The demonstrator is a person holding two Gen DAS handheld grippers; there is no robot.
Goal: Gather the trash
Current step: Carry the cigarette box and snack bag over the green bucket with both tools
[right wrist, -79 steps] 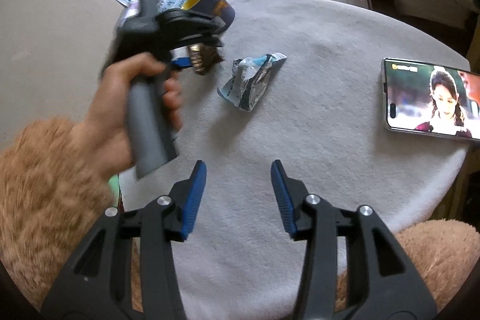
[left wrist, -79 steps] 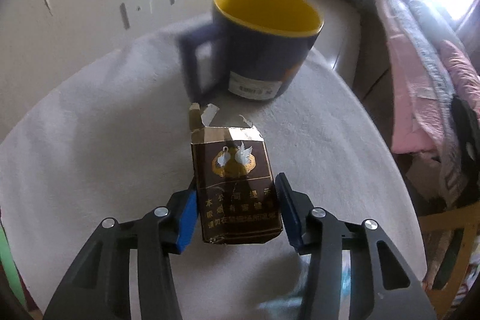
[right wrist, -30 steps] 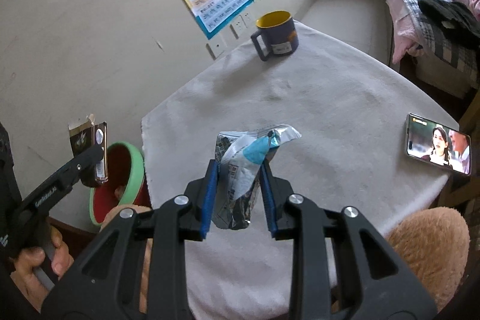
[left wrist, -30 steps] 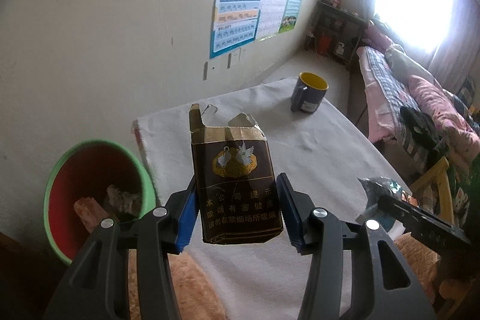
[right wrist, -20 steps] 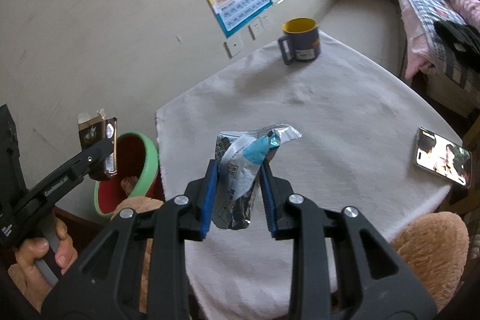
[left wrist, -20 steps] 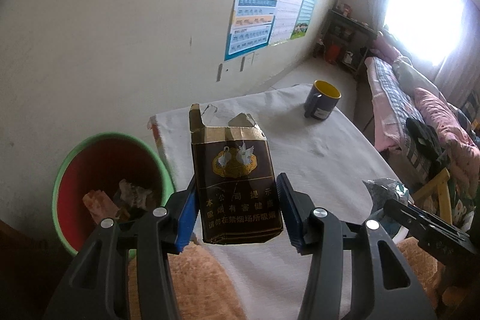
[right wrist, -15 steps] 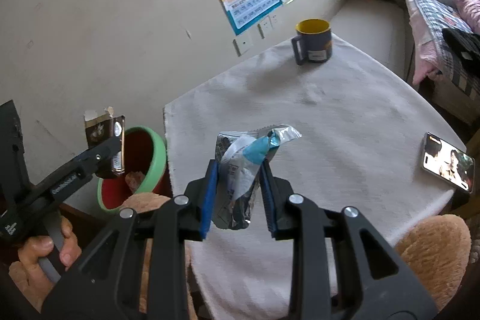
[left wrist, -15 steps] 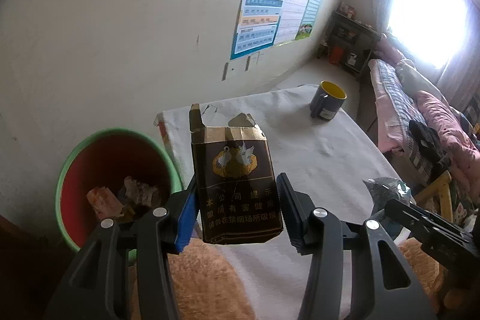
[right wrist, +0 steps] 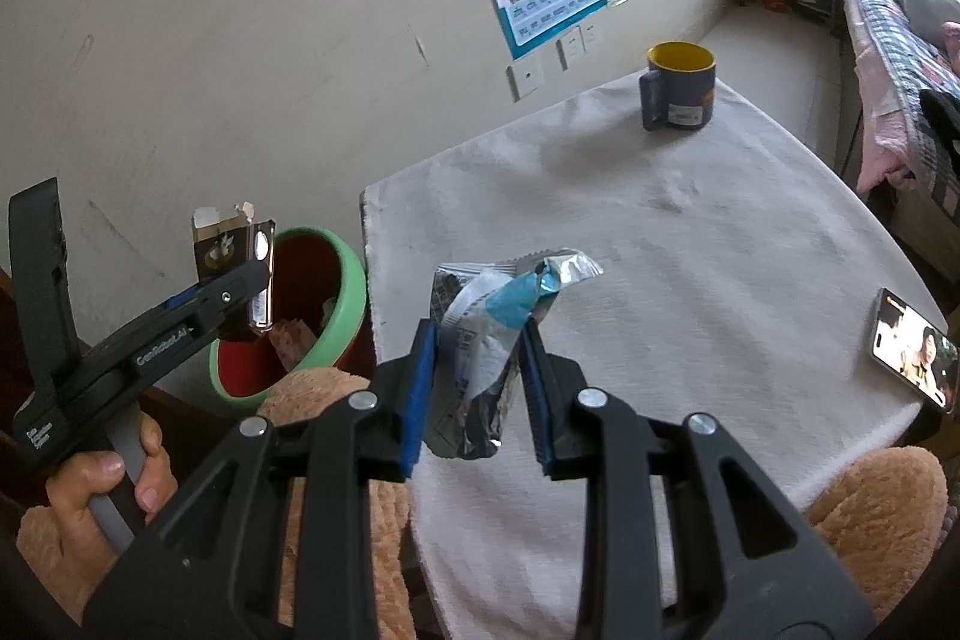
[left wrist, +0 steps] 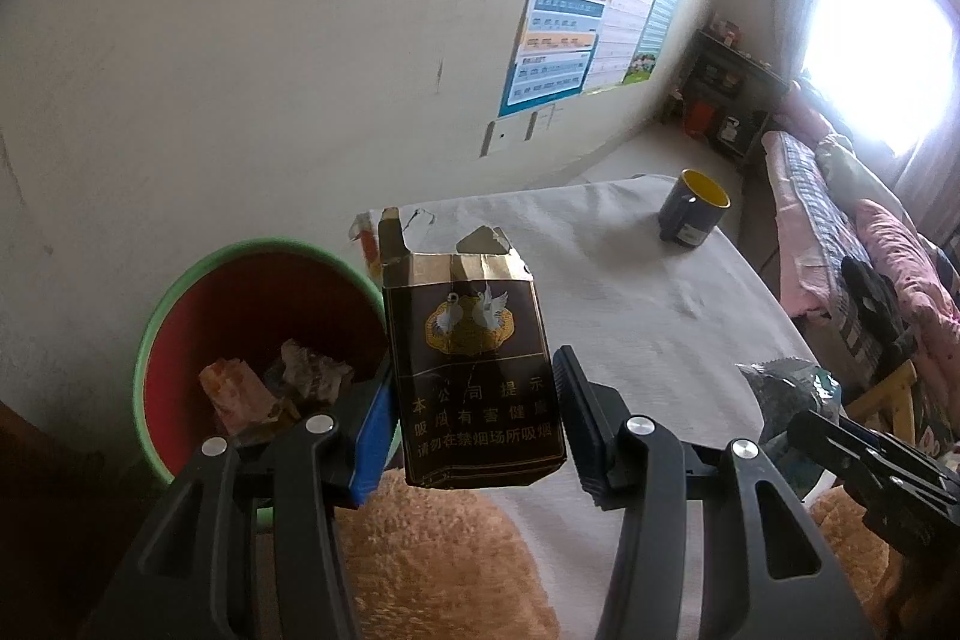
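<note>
Brown card with a torn top, the cigarette pack [left wrist: 474,370] stands upright between the pads of the left gripper [left wrist: 474,424], which is clamped on its lower half. It hangs in the air just beside the trash bin [left wrist: 180,304], a red bucket with a green rim that already has crumpled scraps in the bottom. From the right wrist view the pack [right wrist: 231,250] sits over the near side of the bin's rim [right wrist: 354,292], with the bin's mouth open beneath and beyond it.

Silver and blue, the crumpled wrapper [right wrist: 486,340] is pinched in the right gripper [right wrist: 477,388], held above the near corner of the table [right wrist: 690,250]. The bin stands on the floor against the table's left edge, close to the wall.

White cloth covers the table; a dark mug [right wrist: 681,88] with a yellow inside stands at the far end and a lit phone [right wrist: 912,349] lies at the right edge, both well apart from the grippers. A bare hand [right wrist: 102,478] holds the left gripper's handle, with fuzzy tan sleeves below.
</note>
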